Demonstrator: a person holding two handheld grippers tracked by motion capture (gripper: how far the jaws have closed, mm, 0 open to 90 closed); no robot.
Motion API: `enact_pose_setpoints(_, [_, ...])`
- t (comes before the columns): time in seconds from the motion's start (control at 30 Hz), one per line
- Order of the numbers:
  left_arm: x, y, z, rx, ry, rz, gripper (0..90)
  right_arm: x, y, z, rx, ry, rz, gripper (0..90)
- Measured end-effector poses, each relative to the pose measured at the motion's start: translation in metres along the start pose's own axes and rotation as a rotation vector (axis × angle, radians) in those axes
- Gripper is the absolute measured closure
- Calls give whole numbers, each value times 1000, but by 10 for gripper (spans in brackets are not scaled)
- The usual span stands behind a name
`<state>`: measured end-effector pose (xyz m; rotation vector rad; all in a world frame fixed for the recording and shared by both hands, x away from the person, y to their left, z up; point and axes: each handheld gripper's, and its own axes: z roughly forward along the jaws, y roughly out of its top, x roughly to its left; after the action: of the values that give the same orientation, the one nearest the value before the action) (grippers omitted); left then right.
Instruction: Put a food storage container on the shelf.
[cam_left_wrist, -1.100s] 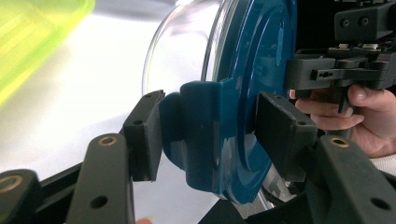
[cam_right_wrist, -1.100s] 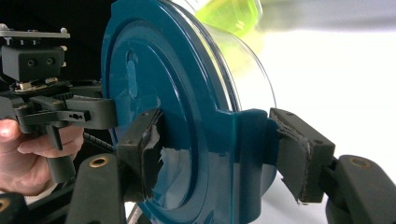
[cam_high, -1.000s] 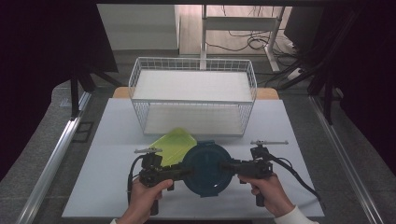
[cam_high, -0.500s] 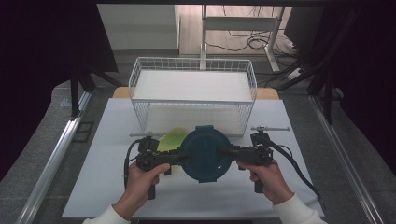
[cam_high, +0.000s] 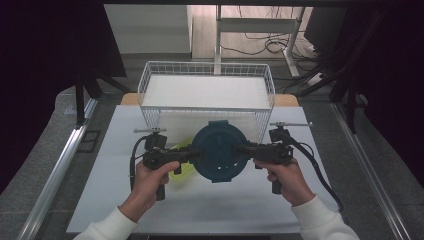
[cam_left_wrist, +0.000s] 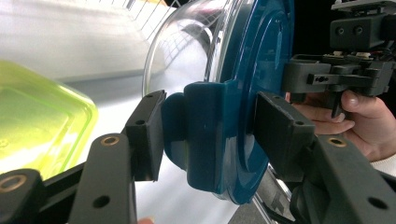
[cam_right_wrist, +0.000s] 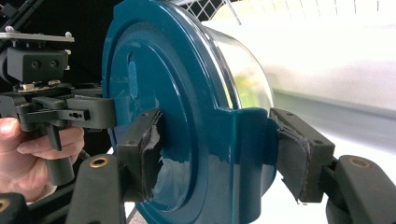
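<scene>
1. The round container with a blue lid (cam_high: 218, 152) is held above the white table (cam_high: 115, 200), just in front of the wire basket (cam_high: 207, 85).
2. Left gripper (cam_high: 192, 155) is clamped on the lid's left clip tab.
3. Right gripper (cam_high: 240, 150) is clamped on the opposite tab.
4. A yellow-green container (cam_high: 181, 165) lies left of the blue-lidded one, in front of the basket.
</scene>
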<state>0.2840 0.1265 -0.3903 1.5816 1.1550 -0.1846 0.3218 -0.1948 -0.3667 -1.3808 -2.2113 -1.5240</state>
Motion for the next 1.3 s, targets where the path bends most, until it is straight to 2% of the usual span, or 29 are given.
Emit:
enact_pose_setpoints(0.27, [-7,26,-3,1,9,53,457,2,16,-3,-25,8,-1,365])
enact_pose_setpoints(0.4, [-10,39,-6,4,6,76,457,5,24,-5,-41,10,-17,365])
enact_pose_setpoints(0.63, [-15,59,-9,-16,4,116,457,11,42,-10,-71,9,-32,365])
enact_pose_setpoints(1.0, [-11,84,-11,-34,-16,118,459,16,69,-10,-84,-6,-67,365])
enact_pose_setpoints(1.3, [-9,104,-11,-45,-20,123,459,16,91,-8,-90,-11,-71,365])
